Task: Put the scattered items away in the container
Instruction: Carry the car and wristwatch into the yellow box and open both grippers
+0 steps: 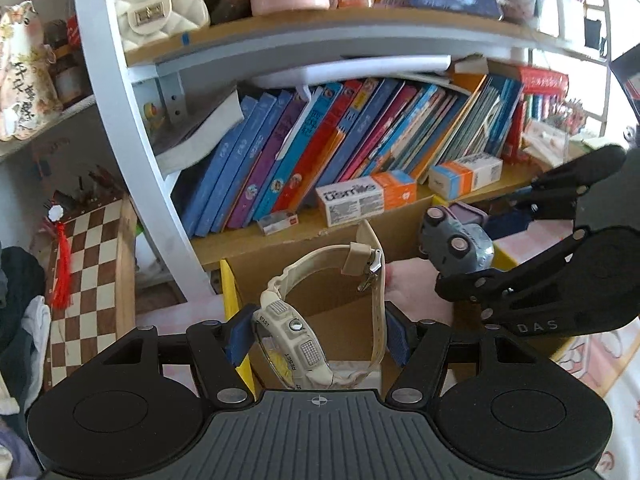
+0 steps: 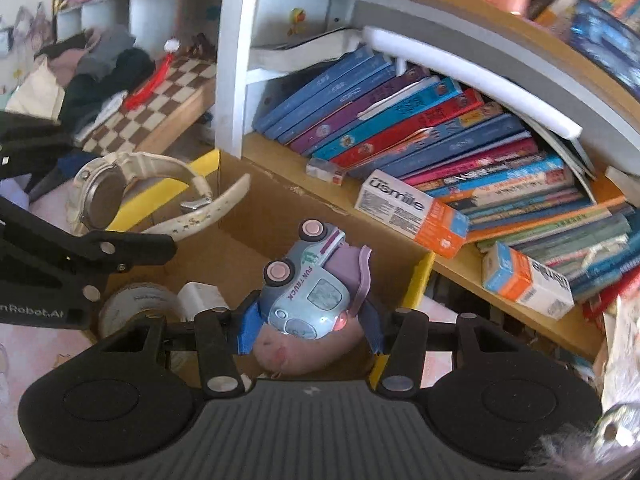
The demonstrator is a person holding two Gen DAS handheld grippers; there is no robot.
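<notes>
My left gripper point(image 1: 320, 332) is shut on a white digital watch point(image 1: 298, 340), whose strap loops up over the open cardboard box point(image 1: 280, 260). The same watch point(image 2: 104, 196) shows in the right wrist view, held above the box's left side. My right gripper point(image 2: 310, 326) is shut on a pale blue toy truck point(image 2: 308, 284) with pink wheels, tipped on its side above the box point(image 2: 256, 216). In the left wrist view that truck point(image 1: 456, 244) hangs at the right, clamped by the right gripper point(image 1: 460, 276). Inside the box lie a pink soft item point(image 2: 304, 354), a tape roll point(image 2: 136, 304) and a white block point(image 2: 200, 298).
A white-framed bookshelf point(image 1: 132, 128) stands just behind the box, packed with leaning books point(image 1: 320, 140) and small cartons point(image 1: 366, 196). A chessboard point(image 1: 88, 280) with a red tassel leans at the left beside piled clothes point(image 2: 100, 64). Pink patterned fabric point(image 1: 600, 364) lies under the box.
</notes>
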